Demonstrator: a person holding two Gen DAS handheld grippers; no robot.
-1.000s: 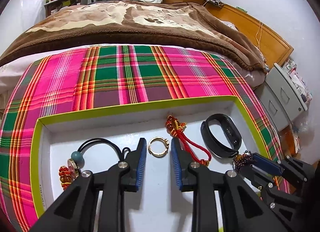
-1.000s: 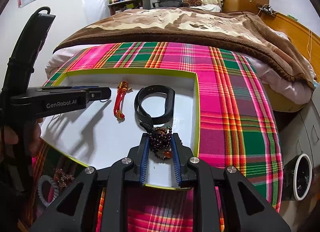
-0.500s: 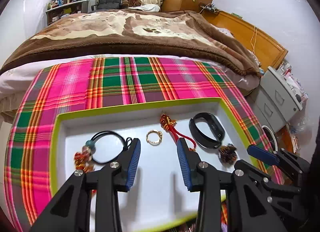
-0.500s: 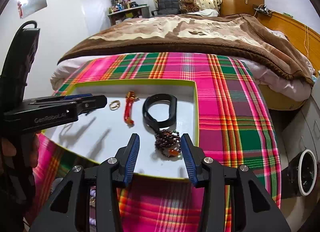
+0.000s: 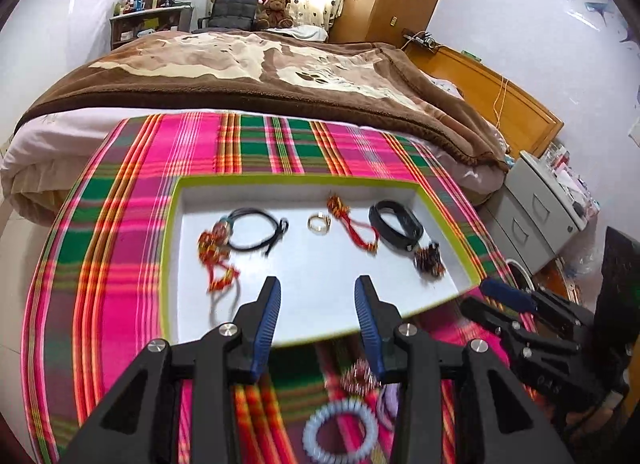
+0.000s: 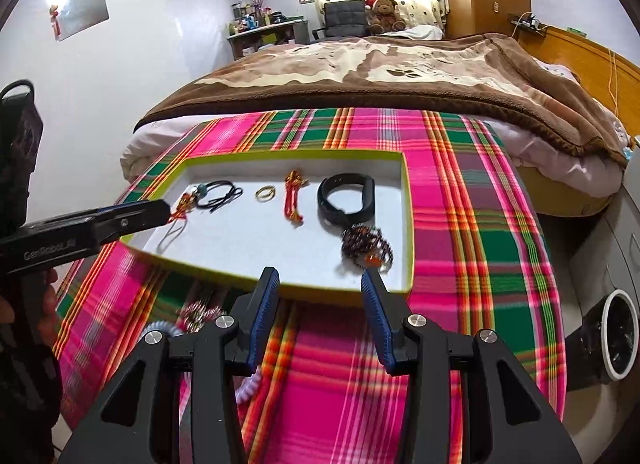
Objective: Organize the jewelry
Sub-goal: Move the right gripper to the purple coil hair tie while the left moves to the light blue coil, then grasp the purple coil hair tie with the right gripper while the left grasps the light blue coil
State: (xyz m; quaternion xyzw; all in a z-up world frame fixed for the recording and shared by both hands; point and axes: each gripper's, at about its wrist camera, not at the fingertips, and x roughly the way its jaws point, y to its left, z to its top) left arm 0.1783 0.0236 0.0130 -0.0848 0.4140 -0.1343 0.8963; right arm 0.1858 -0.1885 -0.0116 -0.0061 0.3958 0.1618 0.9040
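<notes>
- Both pairs of fingers stand spread wide with nothing between them: the left gripper (image 5: 316, 288) hangs over the near part of the white tray (image 5: 320, 264), and the right gripper (image 6: 318, 278) hangs over the tray's near green rim (image 6: 224, 266).
- Neither gripper touches any jewelry.
- Inside the tray, left to right in the right wrist view, lie a black cord necklace with red charms (image 6: 218, 192), a gold ring (image 6: 265, 193), a red knotted tassel (image 6: 294, 200), a black band (image 6: 346, 198) and a dark beaded bracelet (image 6: 366, 250).
- That beaded bracelet sits just beside the band, near the tray's right wall and close ahead of the right finger tip.
- Bare white floor fills the tray's near middle, between the necklace and the bracelet.
- Outside the tray, on the plaid cloth (image 6: 480, 224) near its front edge, lie a pale coil hair tie (image 5: 340, 432) and a blurred sparkly piece (image 5: 360, 376).
- Wide plaid margins run along the tray's left and right sides, with the brown blanket (image 5: 260, 76) beyond.
</notes>
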